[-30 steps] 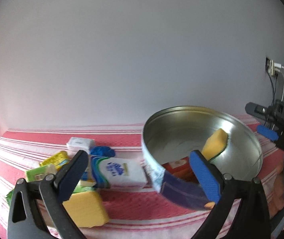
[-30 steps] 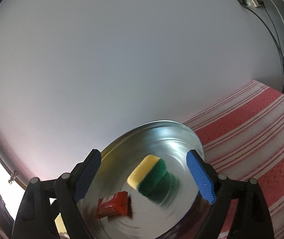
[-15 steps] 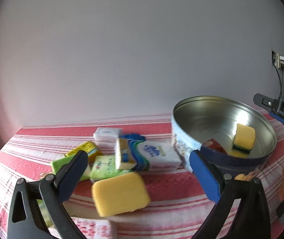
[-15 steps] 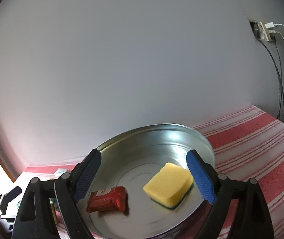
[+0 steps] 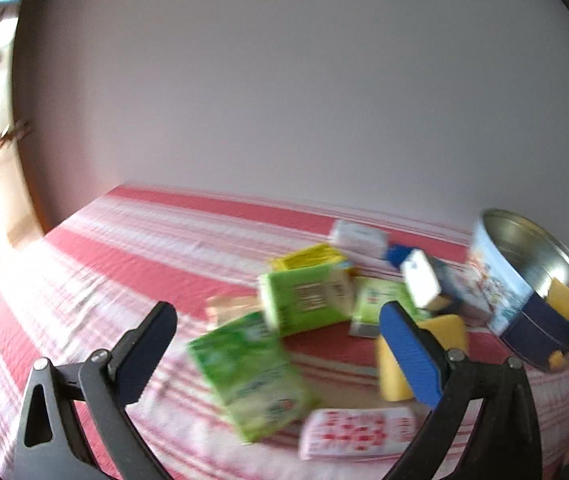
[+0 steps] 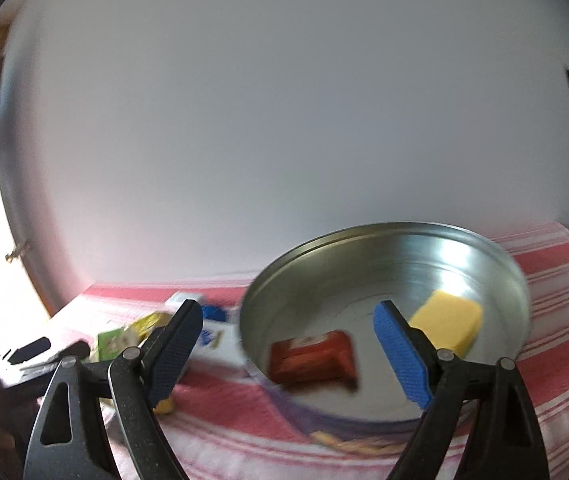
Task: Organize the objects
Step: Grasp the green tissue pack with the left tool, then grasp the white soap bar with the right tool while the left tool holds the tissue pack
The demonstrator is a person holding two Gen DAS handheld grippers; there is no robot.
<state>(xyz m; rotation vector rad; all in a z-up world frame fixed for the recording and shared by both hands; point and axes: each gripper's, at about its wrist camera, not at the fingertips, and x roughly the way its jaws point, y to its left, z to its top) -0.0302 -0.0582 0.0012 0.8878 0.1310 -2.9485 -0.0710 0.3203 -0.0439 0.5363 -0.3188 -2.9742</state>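
Here, two claws, both spread wide and pinching nothing. Left gripper over the red-and-white striped cloth, jaws apart with a blurred green packet lying in the gap between them, untouched as far as can be told. Just ahead of the right-hand blue pad, a yellow sponge, partly hidden behind that pad; below it, nearest the lens, a white packet with red print. Beyond the green packet, a lime-green carton with a yellow carton behind it, then a pale green sachet and a white-and-blue tissue pack further right. Farthest back, a small white box near the wall. Off to the far right of this claw, the round metal tin, tilted in the view, printed on its outer wall. Right gripper hanging directly before the same tin, jaws wide, its pads standing clear of the rim and the contents. Inside the tin, between the pads and slightly ahead, a red wrapped bar; beyond the right pad, a yellow sponge in the tin lying flat on the metal floor. Left of this claw, the blurred heap of cartons and the other gripper's dark frame.
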